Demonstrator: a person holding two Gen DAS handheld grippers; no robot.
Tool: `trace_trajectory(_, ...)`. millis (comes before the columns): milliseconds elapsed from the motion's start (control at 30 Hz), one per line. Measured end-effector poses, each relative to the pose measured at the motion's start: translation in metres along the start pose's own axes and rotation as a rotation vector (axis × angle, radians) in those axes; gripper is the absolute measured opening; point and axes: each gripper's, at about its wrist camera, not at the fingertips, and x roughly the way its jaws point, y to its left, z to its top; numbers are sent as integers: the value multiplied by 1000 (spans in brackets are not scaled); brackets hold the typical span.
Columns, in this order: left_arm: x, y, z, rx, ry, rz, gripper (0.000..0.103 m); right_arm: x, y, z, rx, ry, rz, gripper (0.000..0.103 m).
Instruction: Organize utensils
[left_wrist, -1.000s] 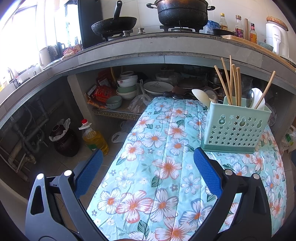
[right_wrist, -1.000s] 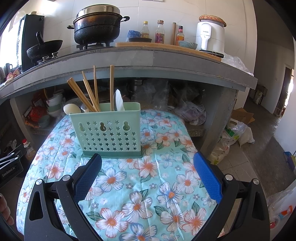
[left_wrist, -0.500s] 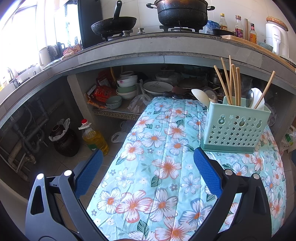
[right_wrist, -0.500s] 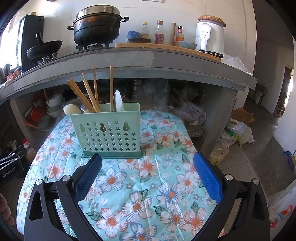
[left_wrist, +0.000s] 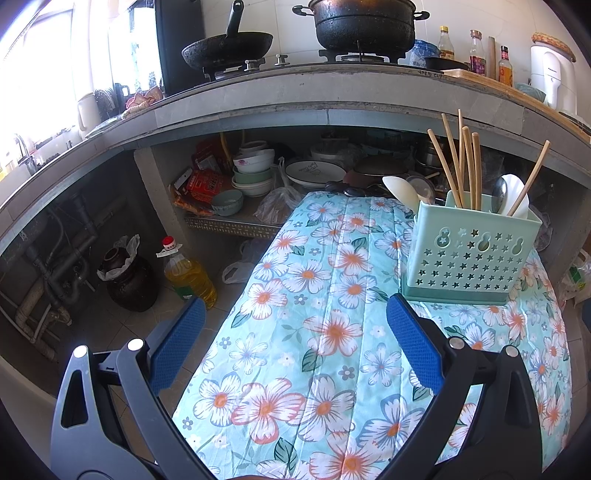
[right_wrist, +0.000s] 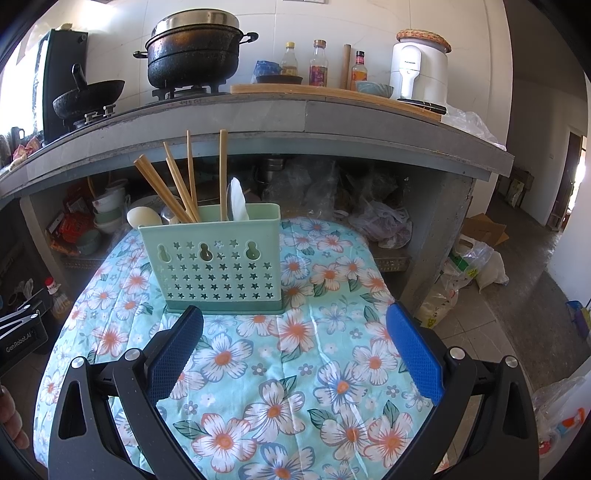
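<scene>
While both grippers are held above the flowered cloth, nothing is gripped; the fingers of the left gripper are spread wide, and the fingers of the right gripper are spread wide too; the green holder is seen upright on the cloth, ahead of the right gripper; chopsticks and spoons are kept inside it.

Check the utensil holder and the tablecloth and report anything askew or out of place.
Nothing stands out. The green holder stands upright on the floral cloth, chopsticks and spoons inside it. Both grippers, left and right, are open and empty.
</scene>
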Motion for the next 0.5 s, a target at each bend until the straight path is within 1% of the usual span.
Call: trace_trajectory(500,0,1,0,-1,1,0,95,0,0,-1,1,2,3,97)
